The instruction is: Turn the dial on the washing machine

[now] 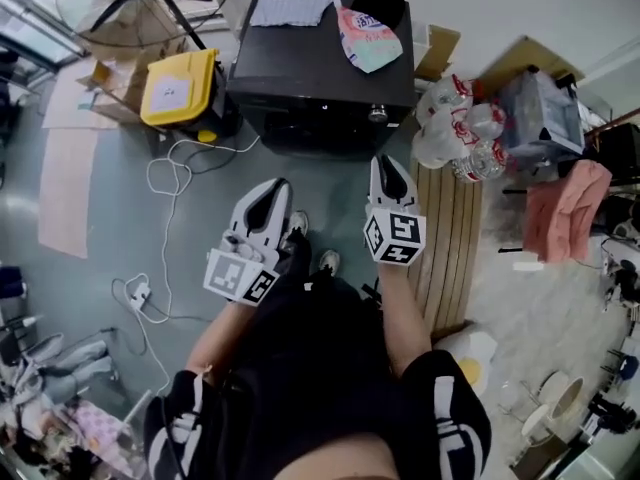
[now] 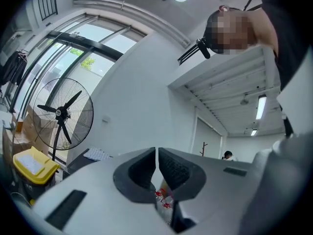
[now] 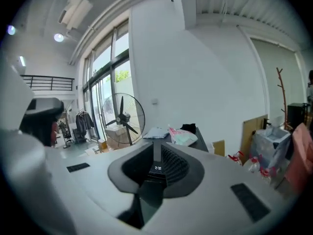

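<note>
The black washing machine (image 1: pixel 320 68) stands ahead of me, and its round dial (image 1: pixel 378 114) sits on the front panel near the right corner. My right gripper (image 1: pixel 388 168) points at that panel just below the dial without touching it, its jaws shut and empty. In the right gripper view the right gripper (image 3: pixel 157 148) frames the machine's lit display (image 3: pixel 157 168) through a thin slit. Lower and to the left, my left gripper (image 1: pixel 265 203) is shut on nothing. In the left gripper view the left gripper (image 2: pixel 157 153) tilts up toward the ceiling.
On the machine's top lie a checked cloth (image 1: pixel 290 8), a printed bag (image 1: pixel 368 38) and a black cloth (image 1: pixel 380 3). A yellow box (image 1: pixel 180 88) and a white cable (image 1: pixel 175 168) are at the left. A wooden pallet (image 1: pixel 450 238) and plastic bottles (image 1: pixel 455 128) stand right.
</note>
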Available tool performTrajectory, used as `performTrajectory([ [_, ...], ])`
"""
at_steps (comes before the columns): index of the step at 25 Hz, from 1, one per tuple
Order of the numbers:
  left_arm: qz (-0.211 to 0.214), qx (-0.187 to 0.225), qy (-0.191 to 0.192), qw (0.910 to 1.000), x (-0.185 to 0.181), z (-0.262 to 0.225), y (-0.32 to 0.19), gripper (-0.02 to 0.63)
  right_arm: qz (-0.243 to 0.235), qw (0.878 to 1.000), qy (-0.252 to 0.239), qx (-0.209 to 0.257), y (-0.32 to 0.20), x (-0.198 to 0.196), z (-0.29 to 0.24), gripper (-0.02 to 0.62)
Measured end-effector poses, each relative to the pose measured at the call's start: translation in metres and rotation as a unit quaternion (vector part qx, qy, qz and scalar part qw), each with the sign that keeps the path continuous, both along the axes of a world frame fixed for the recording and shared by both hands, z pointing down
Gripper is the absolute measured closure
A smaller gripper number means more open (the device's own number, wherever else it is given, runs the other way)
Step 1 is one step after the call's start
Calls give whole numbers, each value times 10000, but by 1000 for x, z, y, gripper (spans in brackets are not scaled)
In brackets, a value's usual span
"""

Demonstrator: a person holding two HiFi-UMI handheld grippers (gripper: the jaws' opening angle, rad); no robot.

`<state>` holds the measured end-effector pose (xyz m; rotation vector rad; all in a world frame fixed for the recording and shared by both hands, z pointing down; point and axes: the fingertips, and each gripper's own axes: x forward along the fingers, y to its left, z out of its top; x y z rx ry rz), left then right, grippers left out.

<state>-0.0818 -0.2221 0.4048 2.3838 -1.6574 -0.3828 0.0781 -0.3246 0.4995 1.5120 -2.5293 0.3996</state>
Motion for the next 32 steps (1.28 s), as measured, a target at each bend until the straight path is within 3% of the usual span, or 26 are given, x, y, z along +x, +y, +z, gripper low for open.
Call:
performTrajectory([
  [6,14,84,50,10000,-5,-13,52,569,-84,9991,-304,271,93,-8,-49,558],
  [12,57,-93,91,9999,-25,0,65,569,24,9993,-296,220,127,-16,-52,566],
  [18,130,25,54,9999,-42,-3,73,569,53,9993,-183,334,145,-30,-55,571],
  [32,289,56,73,9995,-41,-5,63,569,49,9992,-196,343,139,-40,-57,571],
])
